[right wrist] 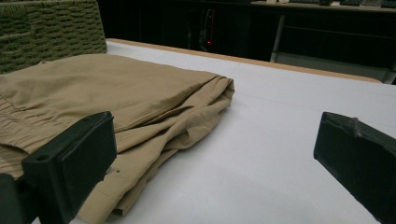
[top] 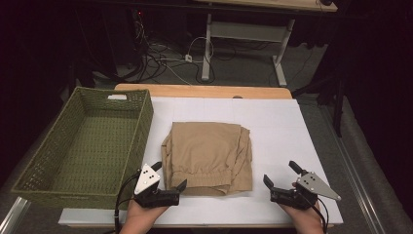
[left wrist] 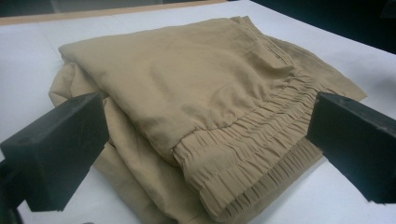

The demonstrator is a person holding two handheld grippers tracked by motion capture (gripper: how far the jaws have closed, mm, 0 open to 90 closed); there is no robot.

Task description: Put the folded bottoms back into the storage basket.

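Your left gripper (top: 169, 176) sits low at the near-left corner of the folded trousers (top: 208, 156), jaws spread wide around the waistband. Your right gripper (top: 281, 173) rests right of them, jaws apart, empty. Trousers lie mid-table beside the basket (top: 29, 171); your forearms are cut off.

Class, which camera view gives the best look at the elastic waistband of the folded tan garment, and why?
The left gripper view: the gathered waistband lies close between its open jaws, stitching and pleats plain. The high view shows the waistband as a faint gathered strip along the near edge of the folded tan garment. The right gripper view catches an end of it at its left edge.
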